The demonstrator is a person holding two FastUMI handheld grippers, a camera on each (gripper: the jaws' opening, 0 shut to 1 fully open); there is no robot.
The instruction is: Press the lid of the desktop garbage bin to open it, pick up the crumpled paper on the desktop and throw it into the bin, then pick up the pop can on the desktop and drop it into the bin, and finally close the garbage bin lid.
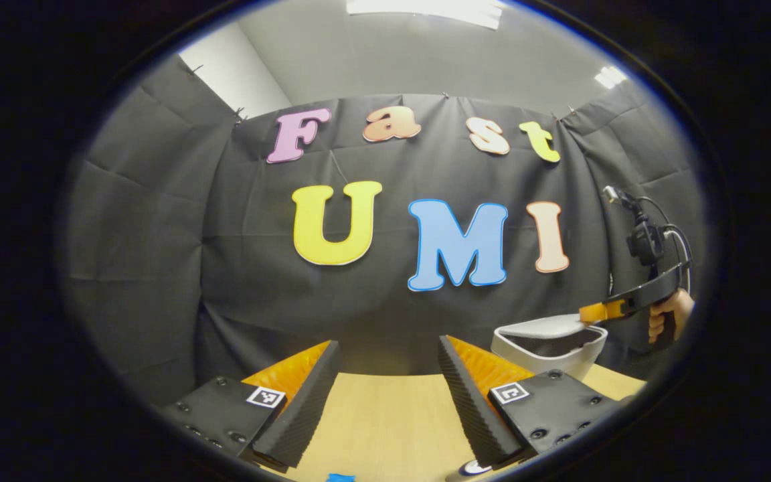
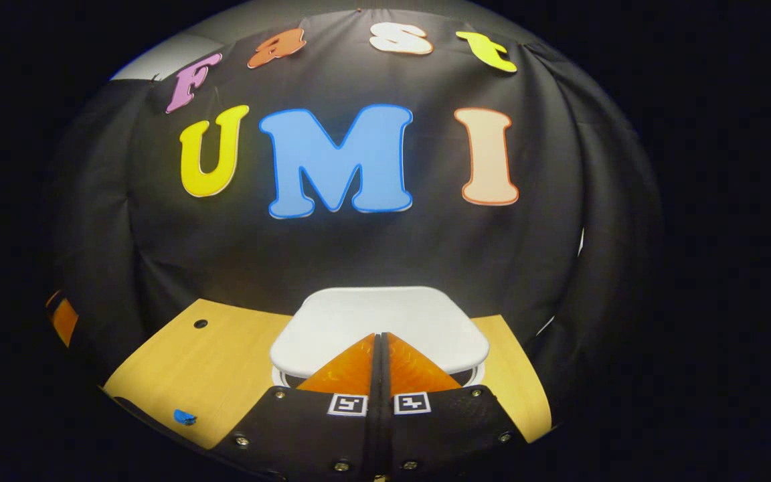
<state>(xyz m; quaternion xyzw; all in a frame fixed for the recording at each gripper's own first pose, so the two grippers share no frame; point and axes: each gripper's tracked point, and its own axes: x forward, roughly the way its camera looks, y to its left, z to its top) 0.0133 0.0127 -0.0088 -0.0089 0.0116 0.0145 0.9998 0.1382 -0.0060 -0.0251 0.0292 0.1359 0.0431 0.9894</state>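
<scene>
Pressing on the bin lid [image 2: 379, 321] appears to be the step in hand: the right gripper [image 2: 379, 341] has its fingers closed flat against each other, holding nothing, with the tips resting on or just above the near edge of the white lid. From the left gripper view the same tool [image 1: 603, 311], held by a hand [image 1: 670, 318], meets the lid at the rim of the garbage bin [image 1: 549, 348], and the lid sits tilted with a dark gap beneath it, so it seems partly open or partly shut; which way it is going cannot be judged. The left gripper [image 1: 389, 375] is spread wide and empty, hovering over bare wooden desktop [image 1: 385, 415]. Neither crumpled paper nor pop can can be made out on the visible desktop, so they are possibly already binned, though that is uncertain. The bin stands near the desktop's far edge, close to the cloth wall [image 1: 158, 268]; free room lies to the left and toward the near side
</scene>
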